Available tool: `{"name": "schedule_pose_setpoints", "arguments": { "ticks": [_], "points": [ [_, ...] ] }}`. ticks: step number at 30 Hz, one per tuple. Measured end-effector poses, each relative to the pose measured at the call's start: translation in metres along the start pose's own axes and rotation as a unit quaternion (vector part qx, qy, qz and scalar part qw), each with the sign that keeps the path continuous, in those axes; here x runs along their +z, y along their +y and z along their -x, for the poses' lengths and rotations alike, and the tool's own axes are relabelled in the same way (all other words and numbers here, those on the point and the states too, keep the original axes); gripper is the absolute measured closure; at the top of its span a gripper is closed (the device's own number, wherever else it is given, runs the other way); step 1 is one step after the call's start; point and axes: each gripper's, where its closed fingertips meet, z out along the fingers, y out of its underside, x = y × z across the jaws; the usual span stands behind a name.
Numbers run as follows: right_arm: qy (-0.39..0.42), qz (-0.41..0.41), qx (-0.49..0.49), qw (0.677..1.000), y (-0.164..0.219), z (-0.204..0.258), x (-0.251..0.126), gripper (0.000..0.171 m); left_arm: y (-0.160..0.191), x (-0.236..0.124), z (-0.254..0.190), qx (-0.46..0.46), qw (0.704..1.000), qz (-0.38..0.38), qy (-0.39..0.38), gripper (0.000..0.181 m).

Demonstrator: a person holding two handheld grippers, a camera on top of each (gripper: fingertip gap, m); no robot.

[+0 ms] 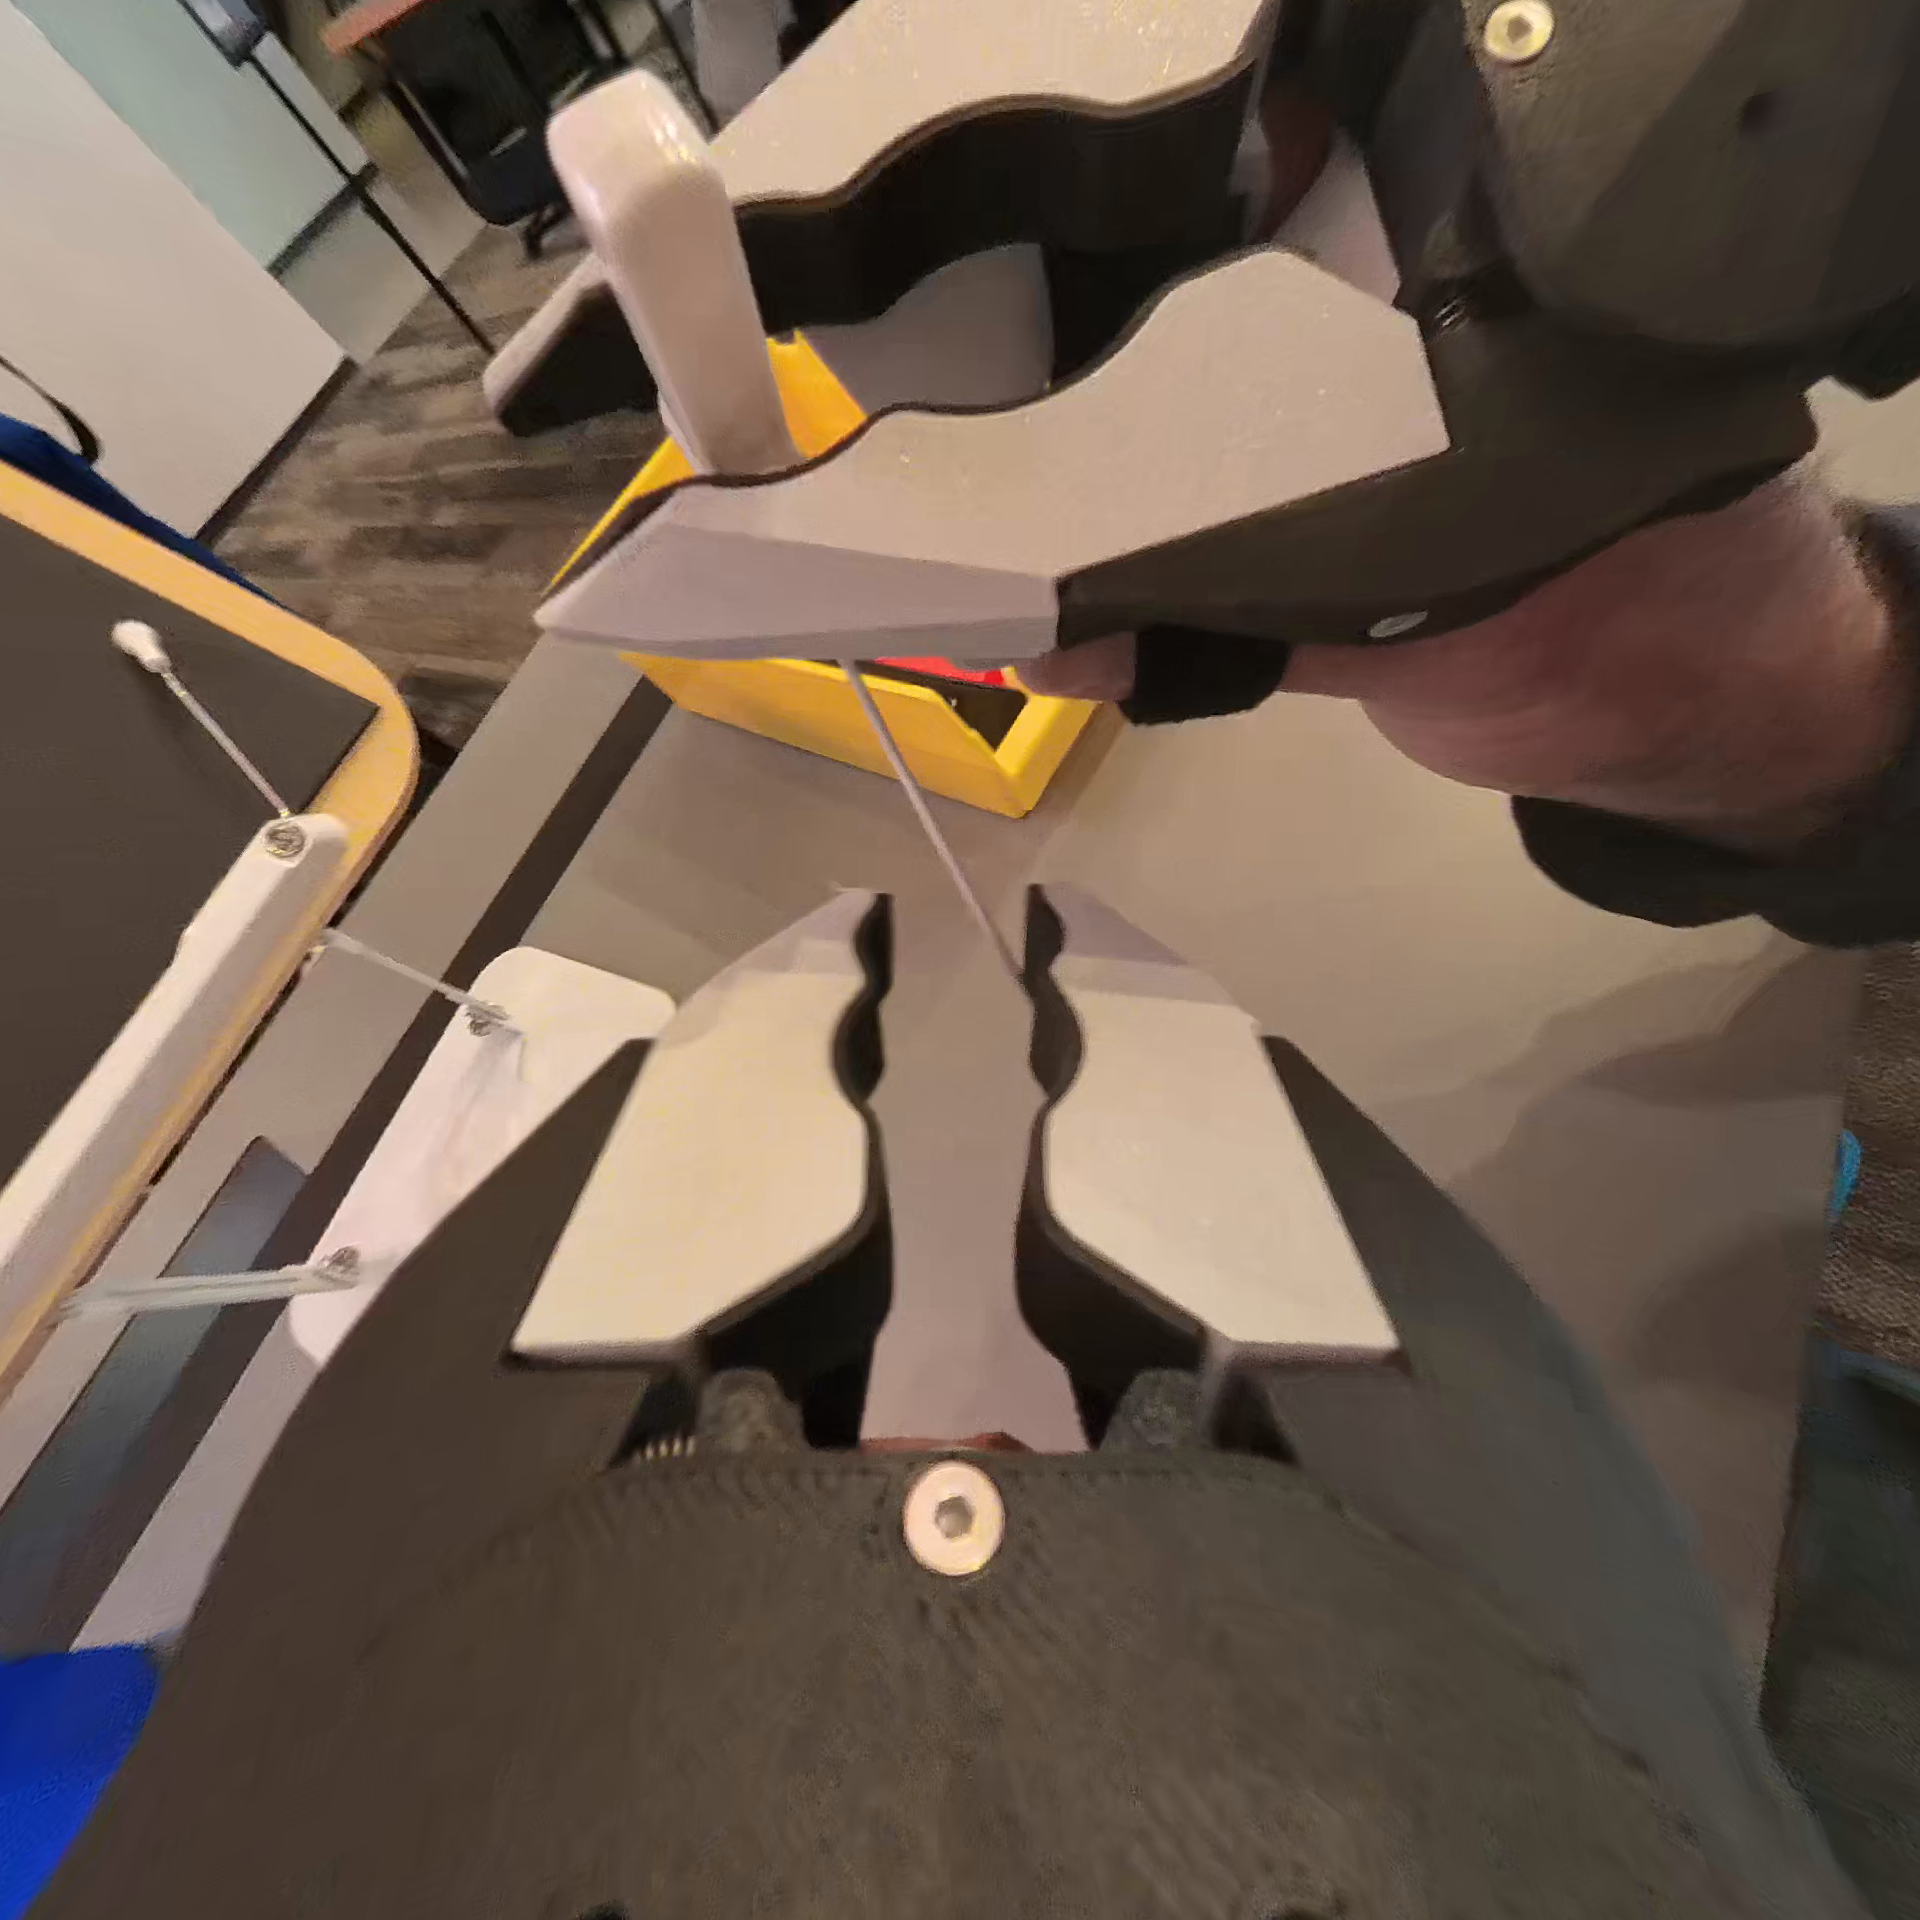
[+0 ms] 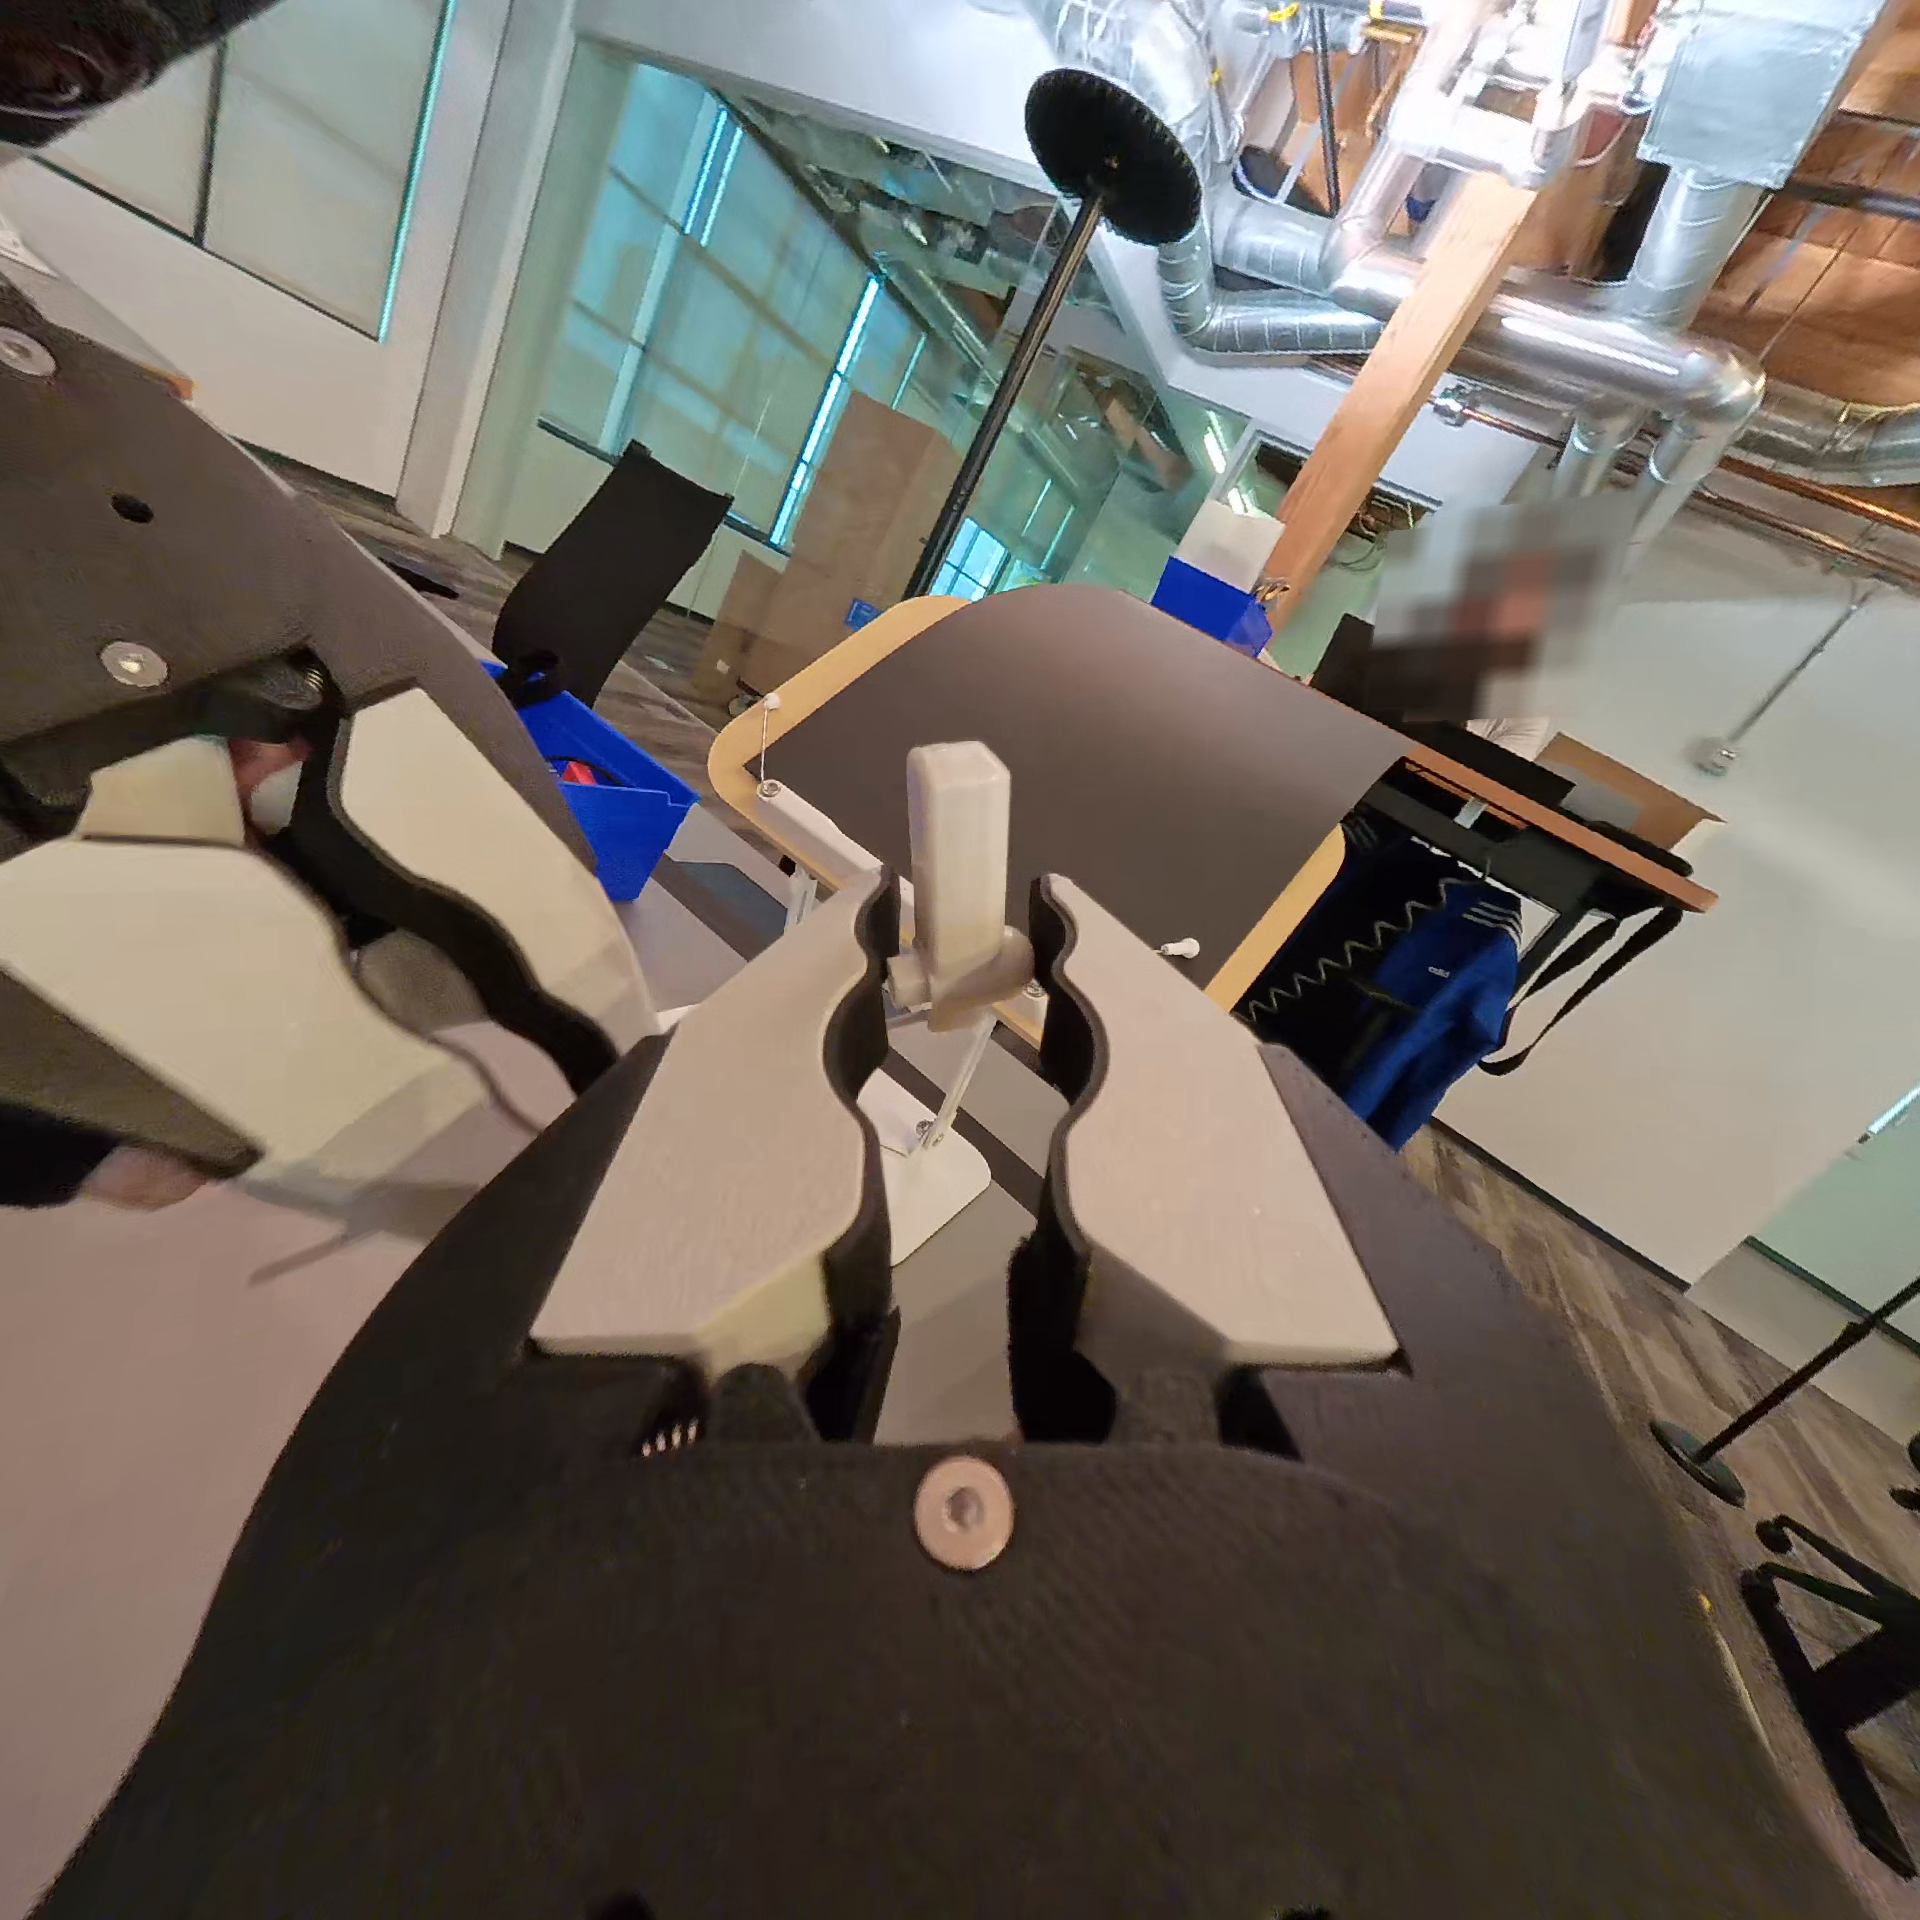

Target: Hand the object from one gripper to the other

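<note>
The object is a tool with a white handle (image 1: 665, 270) and a thin metal rod (image 1: 925, 821). My right gripper (image 1: 623, 488) is shut on it near the collar, with the handle pointing up and the rod slanting down. In the right wrist view the handle (image 2: 956, 842) stands between my right gripper's (image 2: 961, 894) fingertips. My left gripper (image 1: 956, 904) is open just below. The rod's tip lies at the inner edge of its right finger (image 1: 1132, 1091), inside the gap. The left gripper (image 2: 540, 1081) shows open at the left of the right wrist view.
A yellow bin (image 1: 883, 717) with something red inside sits on the grey table (image 1: 1299, 987) under the right gripper. A black board with a wooden rim (image 1: 156, 727), a white stand (image 1: 561, 1018) with thin rods and a blue bin (image 2: 613, 800) are at the left. A hand (image 1: 1558, 707) holds the right gripper. Tip to tip, the grippers are about 8 cm apart.
</note>
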Motion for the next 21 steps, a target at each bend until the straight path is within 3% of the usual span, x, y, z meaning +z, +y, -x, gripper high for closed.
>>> {"name": "schedule_pose_setpoints", "arguments": {
  "ticks": [2,10,15,18,21],
  "points": [
    [0.003,-0.002,0.000,1.000,0.000,0.000,-0.002,0.149,-0.003,-0.002,0.000,-0.010,1.000,-0.019,0.008,0.181],
    [-0.020,-0.013,0.028,0.999,0.007,0.004,-0.012,0.148,0.001,-0.007,0.015,0.073,0.997,0.011,-0.004,0.181],
    [-0.086,-0.009,0.031,0.996,0.009,0.027,-0.024,0.135,0.005,-0.013,0.037,0.176,0.982,0.055,-0.045,0.181],
    [-0.138,-0.011,0.045,0.989,0.005,0.042,-0.034,0.115,0.003,-0.019,0.054,0.234,0.967,0.069,-0.076,0.181],
    [-0.167,0.005,0.054,0.984,0.004,0.046,-0.042,0.112,0.000,-0.022,0.068,0.304,0.944,0.084,-0.100,0.181]
  ]
}}
